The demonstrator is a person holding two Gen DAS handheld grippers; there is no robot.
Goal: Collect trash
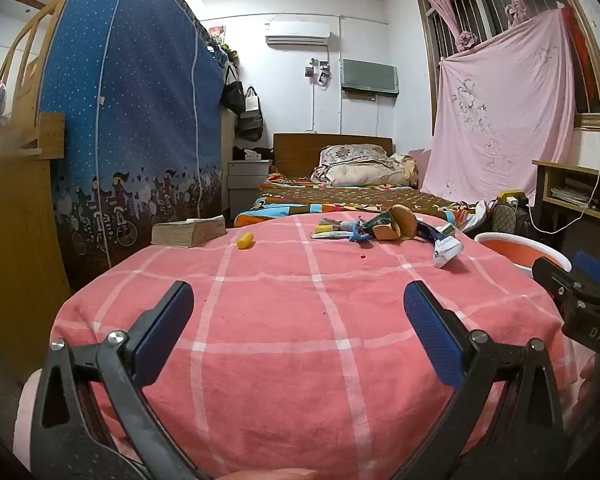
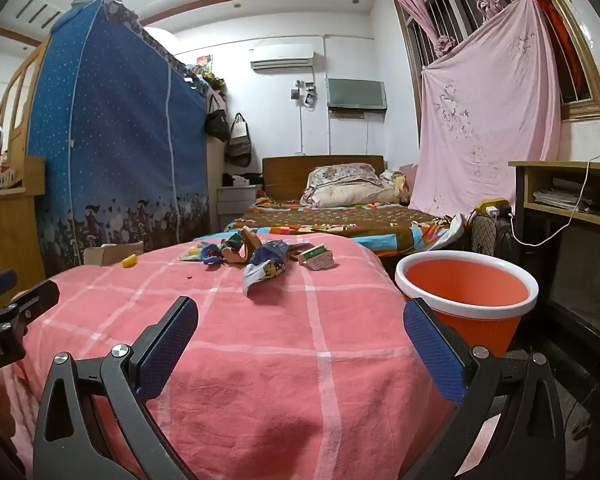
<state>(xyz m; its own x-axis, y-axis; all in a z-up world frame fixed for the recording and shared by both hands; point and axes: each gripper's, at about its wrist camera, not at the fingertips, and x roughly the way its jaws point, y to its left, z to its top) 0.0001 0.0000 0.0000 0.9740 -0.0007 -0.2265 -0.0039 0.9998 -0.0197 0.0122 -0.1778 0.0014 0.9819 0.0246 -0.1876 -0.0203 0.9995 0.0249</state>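
Hovering over the pink checked bench (image 1: 300, 320), left gripper (image 1: 299, 312) and right gripper (image 2: 301, 326) fingers spread wide and empty, wrappers (image 2: 260, 260) piled upper centre, orange bin (image 2: 466, 300) at right

My two cameras sit low at the near edge of the pink cloth (image 1: 300, 320), side by side, looking across it toward the bed (image 2: 332, 216). Both see the trash pile (image 1: 384, 226), maybe equally far.

The left gripper (image 1: 299, 306) and right gripper (image 2: 300, 322) sit side by side, jaws spread wide, empty, tipped slightly downward.
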